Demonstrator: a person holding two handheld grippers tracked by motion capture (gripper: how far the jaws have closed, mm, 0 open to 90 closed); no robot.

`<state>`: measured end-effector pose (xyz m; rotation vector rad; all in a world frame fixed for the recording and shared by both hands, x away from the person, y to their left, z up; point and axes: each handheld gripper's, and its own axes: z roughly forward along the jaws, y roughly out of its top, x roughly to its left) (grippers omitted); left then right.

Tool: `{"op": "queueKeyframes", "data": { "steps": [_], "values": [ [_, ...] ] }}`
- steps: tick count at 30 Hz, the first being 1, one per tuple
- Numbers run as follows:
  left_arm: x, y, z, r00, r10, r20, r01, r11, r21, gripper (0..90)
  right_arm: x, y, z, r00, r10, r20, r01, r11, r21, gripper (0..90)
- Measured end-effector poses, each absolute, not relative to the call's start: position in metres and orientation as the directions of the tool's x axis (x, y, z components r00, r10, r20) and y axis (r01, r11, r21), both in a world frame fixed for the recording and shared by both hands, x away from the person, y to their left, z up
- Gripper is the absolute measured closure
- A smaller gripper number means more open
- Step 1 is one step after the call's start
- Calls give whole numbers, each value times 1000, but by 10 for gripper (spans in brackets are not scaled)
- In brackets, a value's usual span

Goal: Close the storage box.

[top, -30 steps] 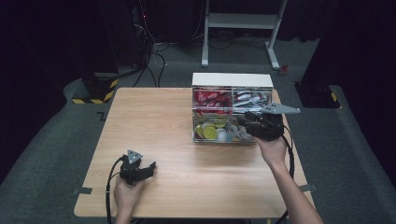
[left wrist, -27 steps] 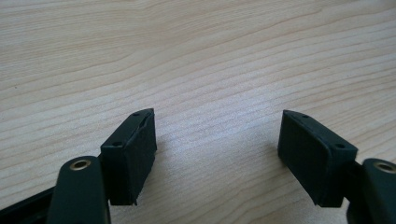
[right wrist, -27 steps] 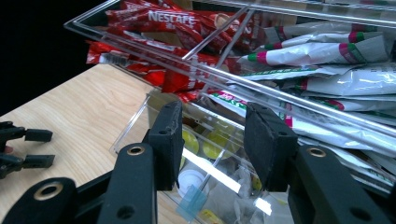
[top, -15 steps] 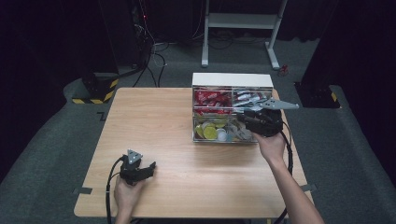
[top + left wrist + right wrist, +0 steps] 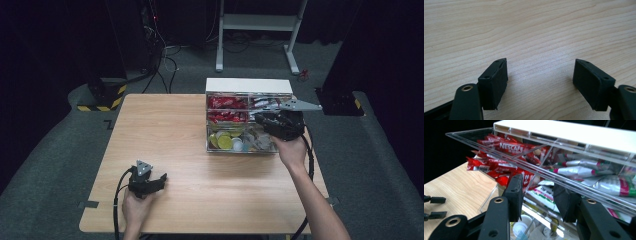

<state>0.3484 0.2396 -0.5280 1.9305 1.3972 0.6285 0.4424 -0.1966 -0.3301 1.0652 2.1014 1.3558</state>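
A clear drawer organizer with a white top (image 5: pixel 248 85) stands at the table's far right. Its upper drawer (image 5: pixel 474 141) is tilted out and holds red Nescafe sachets (image 5: pixel 506 146) and silver sachets (image 5: pixel 579 171). The lower drawer holds yellow and white capsules (image 5: pixel 225 141). My right gripper (image 5: pixel 262 121) (image 5: pixel 537 192) is at the drawer's clear front, jaws drawn in to a narrow gap. Sachets show behind that gap, and I cannot tell whether anything is pinched. My left gripper (image 5: pixel 160 179) (image 5: pixel 540 75) rests on the bare wood near the front left, jaws wide open with nothing between them.
The wooden table (image 5: pixel 175 125) is bare between the two hands. Dark floor, cables and a white stand frame (image 5: pixel 257 22) lie beyond the far edge. The left gripper's jaw tips (image 5: pixel 434 207) show far off in the right gripper view.
My right gripper has shifted slightly toward the far side, from the lower drawer's front to the line between the two drawers. The left gripper has stayed put.
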Motion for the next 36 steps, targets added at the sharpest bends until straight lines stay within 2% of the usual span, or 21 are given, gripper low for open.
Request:
{"op": "queueKeyframes", "data": {
  "steps": [16,24,27,29,36],
  "values": [
    [348,238,-528,321,947,1,627,-213,750,287,450,-194,-308,-610,792,25,337,231,913,596],
    [348,238,-528,311,950,-2,628,-204,751,292,457,-194,-303,-612,790,32,354,238,904,598],
    [349,239,-527,308,951,-5,631,-201,749,323,458,-193,-302,-613,789,30,358,243,902,598],
    [349,239,-524,310,951,15,632,-218,743,330,459,-193,-301,-613,789,32,358,241,902,598],
    [351,241,-507,346,938,-26,592,-197,781,328,461,-192,-296,-609,793,27,361,247,899,596]
  ]
}}
